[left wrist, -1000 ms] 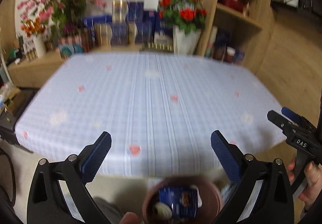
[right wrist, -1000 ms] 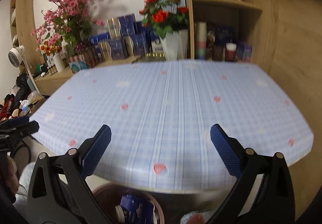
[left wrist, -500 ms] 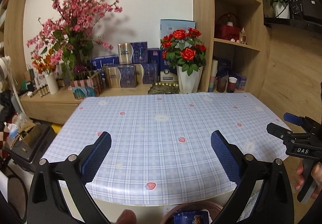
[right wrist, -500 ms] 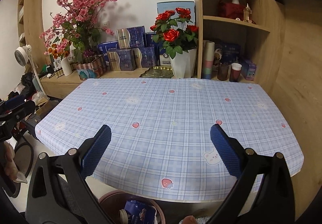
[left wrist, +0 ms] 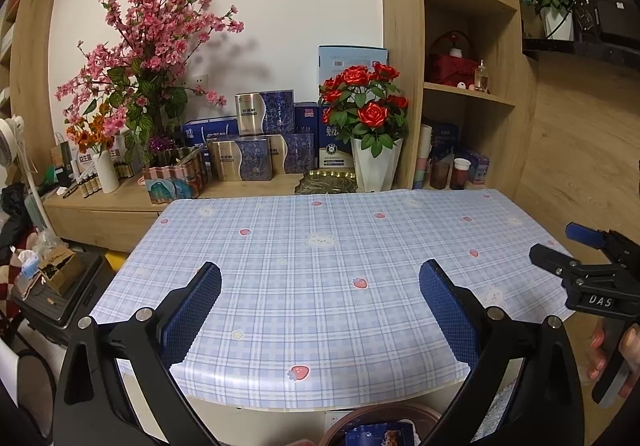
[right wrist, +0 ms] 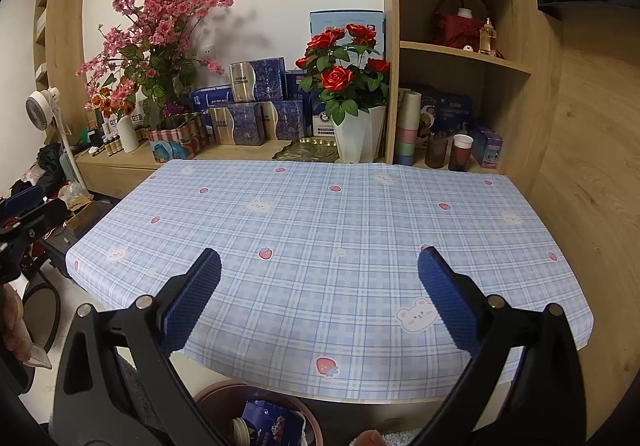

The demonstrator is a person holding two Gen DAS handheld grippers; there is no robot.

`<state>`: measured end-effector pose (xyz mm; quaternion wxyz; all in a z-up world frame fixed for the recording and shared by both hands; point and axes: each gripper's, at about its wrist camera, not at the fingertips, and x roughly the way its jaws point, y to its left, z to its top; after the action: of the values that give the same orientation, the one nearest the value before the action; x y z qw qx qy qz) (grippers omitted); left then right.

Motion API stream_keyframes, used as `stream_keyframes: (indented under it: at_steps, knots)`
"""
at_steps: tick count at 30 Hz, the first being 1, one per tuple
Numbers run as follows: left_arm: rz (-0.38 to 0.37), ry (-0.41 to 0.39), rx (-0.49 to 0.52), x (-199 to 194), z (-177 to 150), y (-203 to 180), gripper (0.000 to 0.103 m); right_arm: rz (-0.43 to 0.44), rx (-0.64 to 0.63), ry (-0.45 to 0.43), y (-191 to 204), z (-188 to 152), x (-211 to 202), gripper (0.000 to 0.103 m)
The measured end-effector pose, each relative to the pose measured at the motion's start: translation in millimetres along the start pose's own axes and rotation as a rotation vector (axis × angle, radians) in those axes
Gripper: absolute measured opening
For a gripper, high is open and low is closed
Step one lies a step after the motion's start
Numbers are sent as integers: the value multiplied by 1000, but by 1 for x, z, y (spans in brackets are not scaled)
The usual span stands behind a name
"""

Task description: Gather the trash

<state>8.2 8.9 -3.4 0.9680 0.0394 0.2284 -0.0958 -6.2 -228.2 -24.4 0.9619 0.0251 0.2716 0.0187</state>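
Blue-checked cloth on the desk (right wrist: 360,230) is seen bare; trash lies in the bin (right wrist: 216,400). Both hand-held grippers (left wrist: 320,282) (right wrist: 319,278) are held wide and unloaded, so collection is judged essentially finished.

Down by the table's near edge, the round brown trash bin (right wrist: 208,404) is cut off by the bottom of the picture, and the black gripper frame covers its left side. The dark blue snack packet (right wrist: 268,424) inside it shows print too small to read. In the left wrist view only the bin's rim (left wrist: 380,412) peeks in.
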Motion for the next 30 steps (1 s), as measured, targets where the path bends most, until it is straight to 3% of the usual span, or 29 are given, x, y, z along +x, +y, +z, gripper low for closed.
stream_keyframes:
  at_steps: [30]
  knots:
    - [27, -5, 22, -2, -1, 3, 97, -22, -15, -29, 3, 6, -9, 97]
